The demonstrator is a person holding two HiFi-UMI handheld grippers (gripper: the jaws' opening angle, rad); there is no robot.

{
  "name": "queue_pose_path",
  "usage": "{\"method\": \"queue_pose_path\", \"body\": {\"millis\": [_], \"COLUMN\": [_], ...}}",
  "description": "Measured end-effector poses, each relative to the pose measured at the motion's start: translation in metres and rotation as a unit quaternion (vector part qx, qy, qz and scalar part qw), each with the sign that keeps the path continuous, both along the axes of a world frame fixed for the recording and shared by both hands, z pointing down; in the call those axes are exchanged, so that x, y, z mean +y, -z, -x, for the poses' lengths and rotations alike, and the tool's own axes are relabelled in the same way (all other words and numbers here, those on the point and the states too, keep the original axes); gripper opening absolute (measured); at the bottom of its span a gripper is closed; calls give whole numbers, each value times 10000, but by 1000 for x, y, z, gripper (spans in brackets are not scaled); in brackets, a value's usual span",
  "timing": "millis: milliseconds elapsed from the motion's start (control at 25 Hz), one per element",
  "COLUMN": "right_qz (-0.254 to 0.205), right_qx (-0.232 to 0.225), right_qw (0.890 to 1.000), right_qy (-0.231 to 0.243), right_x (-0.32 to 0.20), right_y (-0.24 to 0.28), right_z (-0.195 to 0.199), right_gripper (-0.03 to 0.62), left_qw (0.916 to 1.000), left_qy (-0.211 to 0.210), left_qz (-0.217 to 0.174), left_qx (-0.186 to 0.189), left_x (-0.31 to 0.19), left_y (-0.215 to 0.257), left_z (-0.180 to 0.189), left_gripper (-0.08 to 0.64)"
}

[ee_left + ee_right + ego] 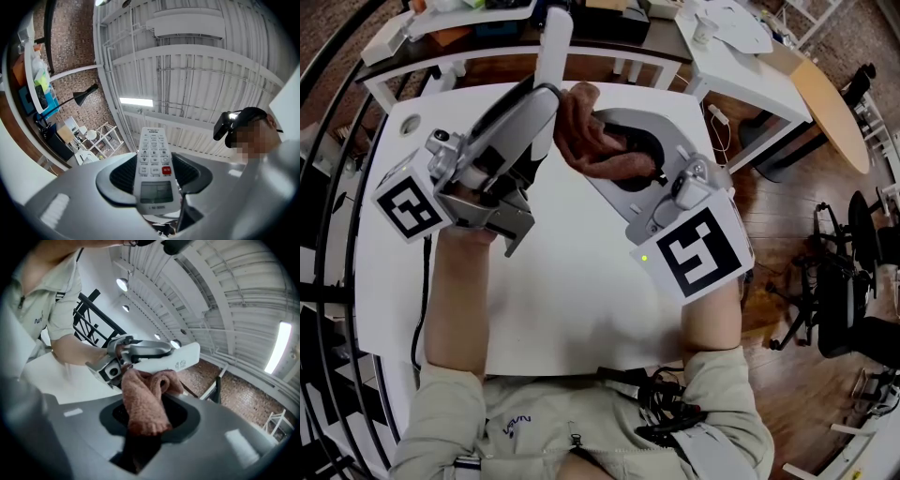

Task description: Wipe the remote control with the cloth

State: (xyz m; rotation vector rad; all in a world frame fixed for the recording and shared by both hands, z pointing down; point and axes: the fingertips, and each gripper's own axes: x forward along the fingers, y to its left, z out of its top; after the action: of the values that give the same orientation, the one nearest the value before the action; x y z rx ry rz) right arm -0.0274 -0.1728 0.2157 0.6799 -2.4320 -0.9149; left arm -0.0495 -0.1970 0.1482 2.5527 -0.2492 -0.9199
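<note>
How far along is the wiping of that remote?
Both pick-ups look done: the left tool grips the white plastic remote control, the right tool the pinkish-brown terry cloth. In hand: the cloth lies against the remote. Left: how much wiping remains can't be told.

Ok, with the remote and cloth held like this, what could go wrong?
The left gripper holds the remote by its lower end only, so a push from the cloth might lever it loose over the table. The right gripper pinches the cloth as a bunched roll, which may slip or wipe only a narrow strip.
</note>
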Motion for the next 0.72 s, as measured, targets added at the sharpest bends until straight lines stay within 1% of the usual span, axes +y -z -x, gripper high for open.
{"method": "queue_pose_path", "body": {"millis": [240,360,440,520,600,640,720], "right_qz": [241,203,78,-111,-406,-565,-824], "right_qx": [370,329,36,-568,-1231,-1482,-1812], "right_qw": [9986,9989,9999,9978,9893,9841,9754], "right_qy": [284,273,57,-313,-666,-794,-943], "right_x": [8,6,-1,-11,-18,-20,-20], "right_y": [-15,-7,8,30,52,61,74], "right_z": [2,-5,-16,-30,-43,-48,-56], "right_gripper": [118,118,120,121,121,123,123], "left_qw": [10000,9998,9992,9980,9962,9952,9927], "left_qy": [33,85,143,175,198,214,287], "left_qz": [78,48,1,-54,-117,-148,-203], "left_qx": [-3,-175,-386,-610,-835,-943,-1151], "left_x": [-3,-3,-3,-2,0,1,2], "left_y": [-4,-6,-9,-14,-19,-22,-27], "left_z": [0,-1,-5,-12,-20,-24,-29], "left_gripper": [241,241,241,241,241,241,241]}}
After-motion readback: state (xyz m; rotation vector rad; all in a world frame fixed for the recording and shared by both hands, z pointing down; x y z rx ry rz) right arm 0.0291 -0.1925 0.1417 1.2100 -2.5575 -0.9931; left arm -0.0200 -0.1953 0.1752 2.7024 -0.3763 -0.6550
